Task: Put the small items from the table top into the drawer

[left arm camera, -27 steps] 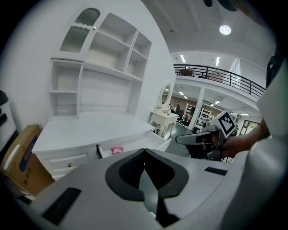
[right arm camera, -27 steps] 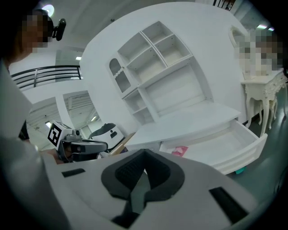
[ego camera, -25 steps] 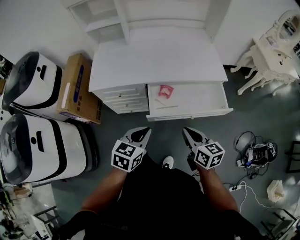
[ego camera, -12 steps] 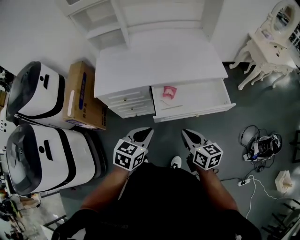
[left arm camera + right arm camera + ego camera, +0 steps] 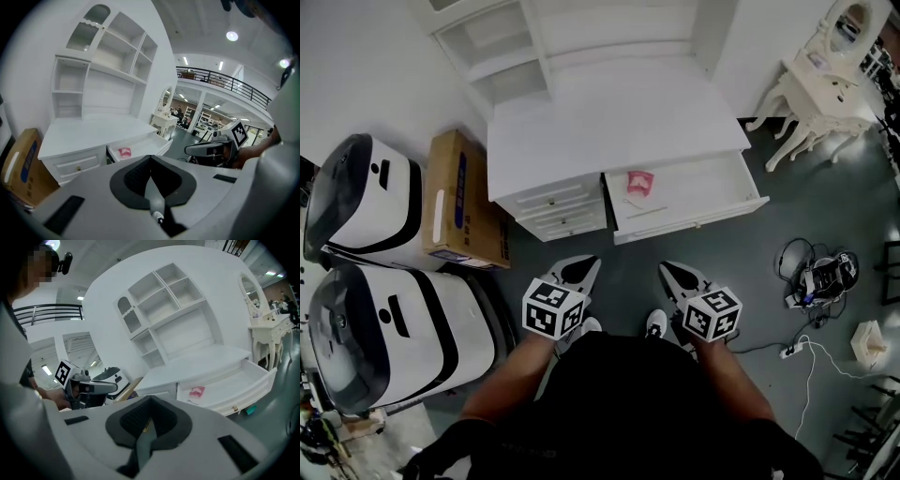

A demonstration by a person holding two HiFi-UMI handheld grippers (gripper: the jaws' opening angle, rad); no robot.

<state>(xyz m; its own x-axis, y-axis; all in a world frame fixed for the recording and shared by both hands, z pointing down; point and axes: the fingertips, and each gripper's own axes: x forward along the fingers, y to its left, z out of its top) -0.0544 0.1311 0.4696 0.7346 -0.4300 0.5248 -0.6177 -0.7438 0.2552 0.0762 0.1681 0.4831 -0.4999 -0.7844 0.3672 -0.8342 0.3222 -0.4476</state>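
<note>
White painted tabletop looks bare from your head cam, so heads up: I can't spot a single small item on it. The only loose stuff I see is already in the open white drawer. That's a pink packet-looking thing at the back left and a thin pale stick nearer the front. Your left claw and right claw are both pressed together with nothing between them, held out in front of you, well apart from the desk.

Reply: agreed, both claw cams back that up. The jaws meet and nothing is pinched. Here's what could bite you from here, I reckon. The drawer sticks out toward you, so if shutting it comes next, shoving one corner could rack it crooked. That stick lies near the front wall, and a hard push might roll it or jam it. Also mind the tangle of black cables on the floor off to your right if you step that way.

First poster again: a few things I can't settle for you. Anything pale on that white top would vanish in the glare, so something might sit there unseen. The hutch shelves get cut off at the top edge of the head view. The pink thing is too small to say what it really is. Your own body blocks the floor right under you.
</note>
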